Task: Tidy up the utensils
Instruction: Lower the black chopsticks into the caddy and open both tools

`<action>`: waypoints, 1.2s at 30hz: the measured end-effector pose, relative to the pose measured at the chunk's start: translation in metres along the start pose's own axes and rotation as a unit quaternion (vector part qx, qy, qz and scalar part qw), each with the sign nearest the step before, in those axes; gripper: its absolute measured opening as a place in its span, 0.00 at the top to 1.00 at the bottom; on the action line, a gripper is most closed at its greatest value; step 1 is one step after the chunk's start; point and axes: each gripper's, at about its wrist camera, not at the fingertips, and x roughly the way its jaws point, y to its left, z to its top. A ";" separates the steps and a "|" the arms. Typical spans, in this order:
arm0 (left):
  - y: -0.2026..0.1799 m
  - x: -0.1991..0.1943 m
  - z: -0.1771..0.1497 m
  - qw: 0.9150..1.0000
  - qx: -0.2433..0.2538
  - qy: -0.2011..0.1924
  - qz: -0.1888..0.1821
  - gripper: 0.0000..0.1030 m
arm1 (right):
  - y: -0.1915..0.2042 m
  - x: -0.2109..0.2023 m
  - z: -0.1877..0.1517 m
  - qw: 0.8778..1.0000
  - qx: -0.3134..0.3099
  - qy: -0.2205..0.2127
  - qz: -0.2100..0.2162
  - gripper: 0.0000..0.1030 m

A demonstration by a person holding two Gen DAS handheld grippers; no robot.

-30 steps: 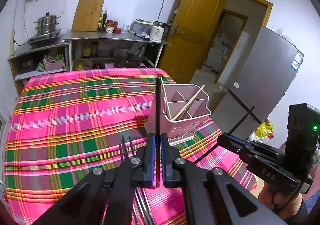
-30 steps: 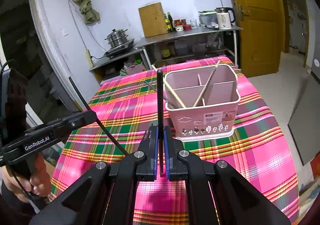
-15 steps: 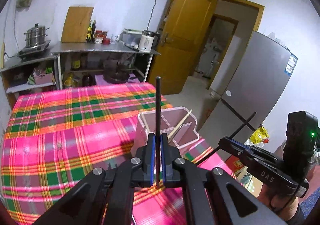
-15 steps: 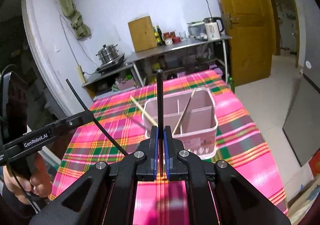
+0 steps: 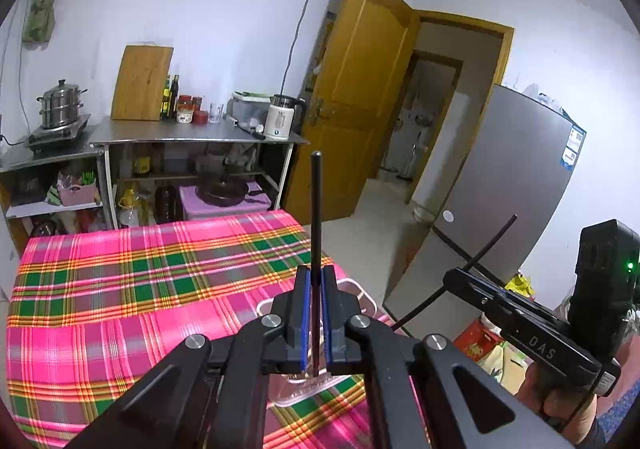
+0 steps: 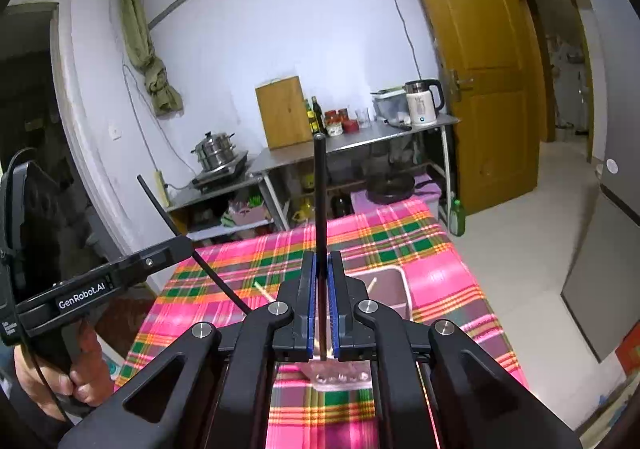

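Both tools, left (image 5: 315, 319) and right (image 6: 321, 305), clamp 1 black chopstick (image 5: 316, 209) each above the caddy (image 6: 394, 289) at the desk's (image 5: 120, 289) right edge, open floor (image 6: 560, 209) beyond

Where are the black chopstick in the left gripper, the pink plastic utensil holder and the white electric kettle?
Black chopstick (image 5: 316, 209): left wrist view, middle of its shaft.
Pink plastic utensil holder (image 6: 403, 285): right wrist view, right rim.
White electric kettle (image 6: 419, 109): right wrist view, middle of its body.
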 end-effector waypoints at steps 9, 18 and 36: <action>0.006 0.020 0.000 1.000 0.001 0.004 0.013 0.95 | -0.010 0.018 -0.001 1.000 0.006 0.004 -0.008 0.95; 0.018 0.050 -0.021 0.999 -0.004 0.038 0.023 0.95 | -0.017 0.045 -0.020 0.999 0.009 0.038 -0.019 0.95; 0.032 0.074 -0.055 0.995 -0.010 0.089 0.038 0.92 | -0.023 0.080 -0.056 0.994 0.011 0.108 -0.027 0.92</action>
